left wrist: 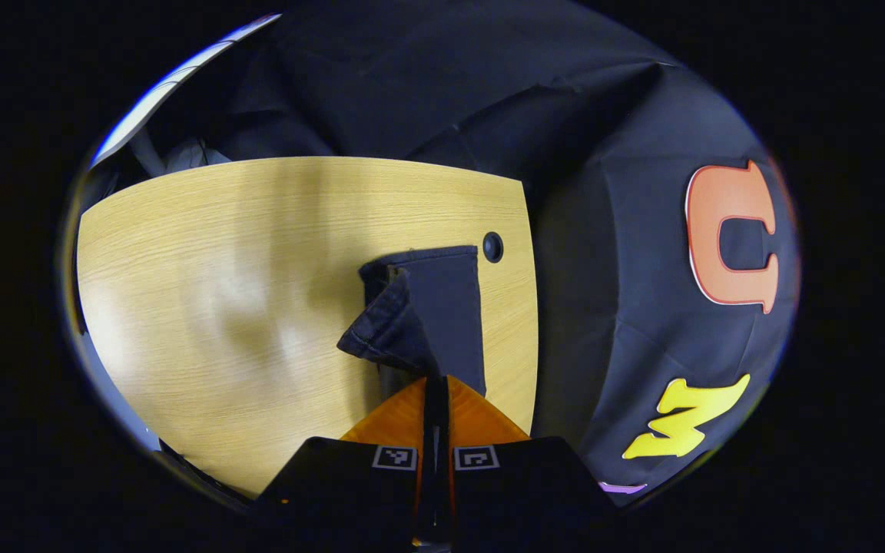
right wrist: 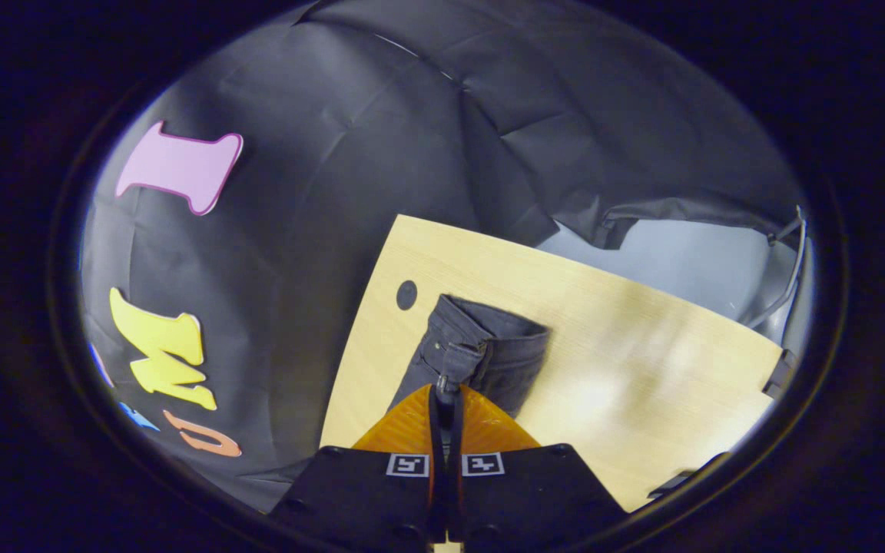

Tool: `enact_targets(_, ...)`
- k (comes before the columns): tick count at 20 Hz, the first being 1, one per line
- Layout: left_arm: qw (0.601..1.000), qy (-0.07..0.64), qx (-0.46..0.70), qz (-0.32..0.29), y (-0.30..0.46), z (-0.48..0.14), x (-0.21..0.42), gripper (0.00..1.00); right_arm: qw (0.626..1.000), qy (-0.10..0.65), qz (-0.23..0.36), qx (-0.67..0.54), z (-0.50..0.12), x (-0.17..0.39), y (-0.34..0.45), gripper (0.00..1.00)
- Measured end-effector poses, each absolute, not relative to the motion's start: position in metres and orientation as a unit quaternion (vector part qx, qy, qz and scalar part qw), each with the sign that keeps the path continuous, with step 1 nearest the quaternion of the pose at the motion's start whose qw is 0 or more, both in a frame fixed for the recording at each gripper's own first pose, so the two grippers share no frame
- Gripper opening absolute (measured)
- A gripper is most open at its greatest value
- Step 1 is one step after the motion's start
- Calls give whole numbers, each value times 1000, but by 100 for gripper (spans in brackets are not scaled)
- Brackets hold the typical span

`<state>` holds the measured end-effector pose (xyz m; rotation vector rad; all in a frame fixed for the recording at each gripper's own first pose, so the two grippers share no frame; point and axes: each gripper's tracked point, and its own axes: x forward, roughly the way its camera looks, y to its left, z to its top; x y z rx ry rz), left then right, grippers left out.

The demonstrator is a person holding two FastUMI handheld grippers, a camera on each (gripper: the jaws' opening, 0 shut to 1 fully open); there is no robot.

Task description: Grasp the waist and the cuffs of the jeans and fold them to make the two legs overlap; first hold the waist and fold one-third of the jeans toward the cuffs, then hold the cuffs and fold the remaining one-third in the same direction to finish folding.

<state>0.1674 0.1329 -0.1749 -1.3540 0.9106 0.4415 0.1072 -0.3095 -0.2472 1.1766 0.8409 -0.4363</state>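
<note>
Pinching the jeans (left wrist: 442, 307) in my left gripper (left wrist: 436, 384) and right gripper (right wrist: 446, 392), I am lifting them above the tabletop (left wrist: 220, 307).

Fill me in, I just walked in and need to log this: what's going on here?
A person is folding dark jeans on a wooden table with two hand-held grippers. The left gripper is shut on a cuff end, and the right gripper is shut on the waistband. Both lift their ends off the table. The jeans look doubled lengthwise; whether the thirds folds have begun is unclear.
</note>
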Motion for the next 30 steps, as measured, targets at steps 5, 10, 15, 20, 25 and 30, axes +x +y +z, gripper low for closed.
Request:
enact_targets(5,676,429,-574,170,123,-188,227,4,734,389,-195,522,-261,155,-313,0)
enact_targets(10,703,462,-520,145,114,-222,269,4,742,401,-192,502,-300,200,-312,1)
enact_targets(15,696,492,-508,126,100,-263,292,4,745,430,-198,470,-346,222,-307,1)
enact_targets(20,703,525,-468,112,100,-289,293,5,747,438,-199,458,-356,227,-305,1)
enact_targets(25,714,533,-440,109,91,-281,292,10,753,432,-201,454,-352,229,-304,11)
enact_targets(30,735,524,-423,82,74,-231,287,66,785,412,-182,426,-324,223,-299,54)
